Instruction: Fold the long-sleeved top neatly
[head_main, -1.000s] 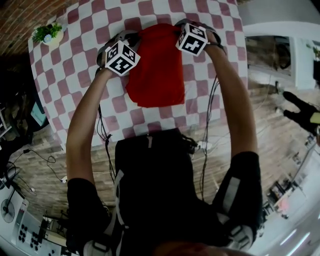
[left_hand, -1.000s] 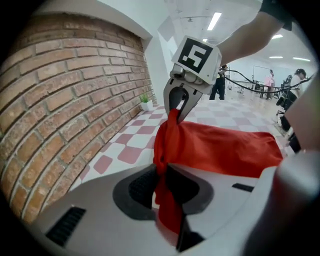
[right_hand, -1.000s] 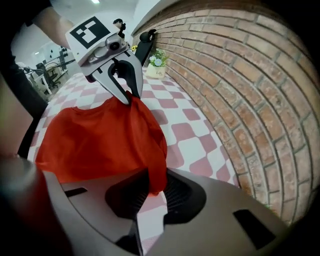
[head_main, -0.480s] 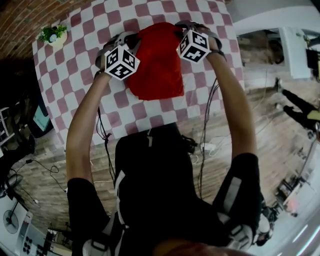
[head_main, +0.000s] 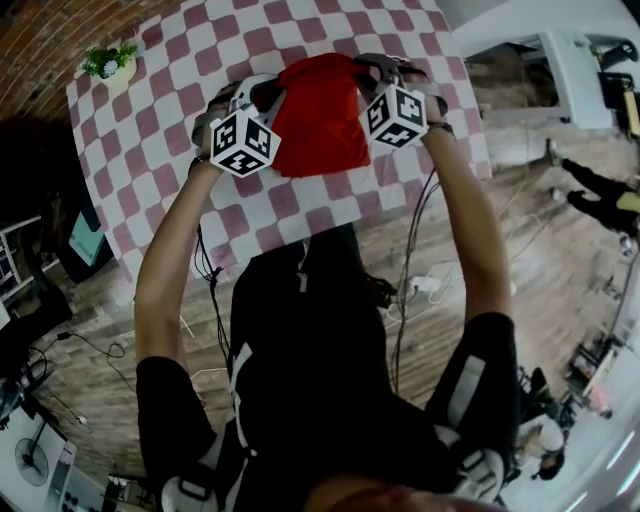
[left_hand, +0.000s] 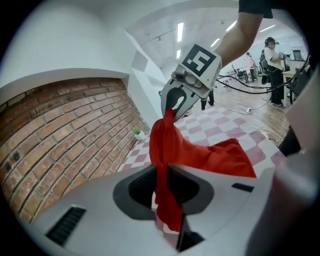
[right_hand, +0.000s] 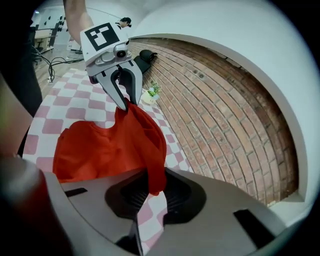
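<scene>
The red long-sleeved top (head_main: 318, 120) lies partly folded on the red-and-white checked table (head_main: 175, 95). Its far edge is lifted off the cloth and stretched between my two grippers. My left gripper (head_main: 266, 90) is shut on the top's far left corner, and my right gripper (head_main: 368, 68) is shut on the far right corner. In the left gripper view the red top (left_hand: 200, 155) runs from my own jaws up to the right gripper (left_hand: 172, 106). In the right gripper view the top (right_hand: 107, 142) hangs between my jaws and the left gripper (right_hand: 125, 100). The near hem still rests on the table.
A small potted plant (head_main: 110, 62) stands at the table's far left corner, near a brick wall (right_hand: 220, 115). Cables trail over the wooden floor (head_main: 420, 280) by the table's near edge. White furniture (head_main: 570, 70) stands to the right, and people stand in the background (left_hand: 272, 70).
Both grippers have risen and drawn back towards me, carrying the top's far edge with them. The red top now covers a shorter stretch of the table.
</scene>
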